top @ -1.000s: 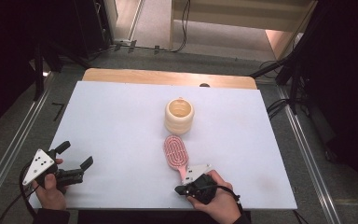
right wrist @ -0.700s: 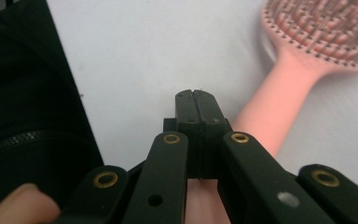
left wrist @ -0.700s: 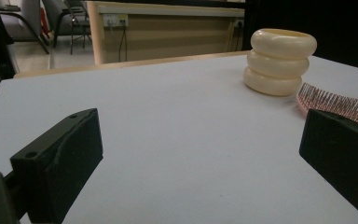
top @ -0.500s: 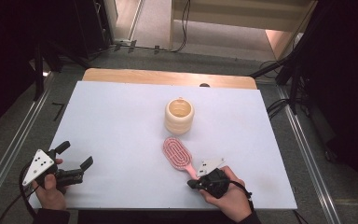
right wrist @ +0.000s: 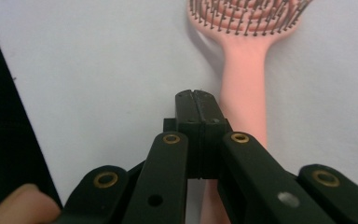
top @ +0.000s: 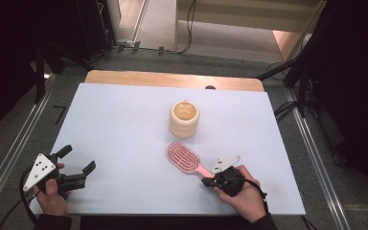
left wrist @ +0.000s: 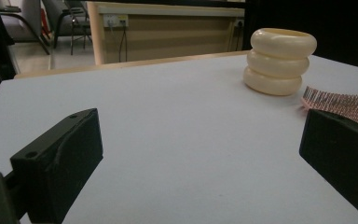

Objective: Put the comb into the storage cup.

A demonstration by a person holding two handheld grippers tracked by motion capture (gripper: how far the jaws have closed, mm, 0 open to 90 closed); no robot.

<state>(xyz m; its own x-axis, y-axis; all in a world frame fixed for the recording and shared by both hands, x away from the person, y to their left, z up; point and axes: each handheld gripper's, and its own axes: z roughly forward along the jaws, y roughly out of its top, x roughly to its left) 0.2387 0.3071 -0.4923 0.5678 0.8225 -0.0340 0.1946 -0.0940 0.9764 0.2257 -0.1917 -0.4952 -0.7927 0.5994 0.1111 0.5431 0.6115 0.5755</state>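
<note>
- Closest to us, at the front edge of the table [top: 124, 120], we see two hands, and each one holds a black gripper.
- Our left gripper [top: 79, 160] sits near the front left corner. Its two jaws stand wide apart with nothing between them (just bare white table shows in the gap in the left gripper view).
- Our right gripper [top: 209, 182] sits near the front, a bit right of the middle. In the right gripper view [right wrist: 198, 100] its jaws are pressed flat together, and they hold nothing.
- The tip of the right gripper is right over the end of the pink hairbrush handle. The handle runs along just beside the closed jaws and partly under them. We cannot tell if they touch.
- The pink hairbrush [top: 184, 158] lies flat on the white table with its bristles up. Its handle points toward the right gripper, and its oval head points away from us and to the left.
- A little farther back, near the brush head but not touching it, stands a cream cup [top: 184, 118] made of three fat rings. It is upright, about in the middle of the table.
- At the far edge we see a strip of bare wood [top: 172, 79].
</note>
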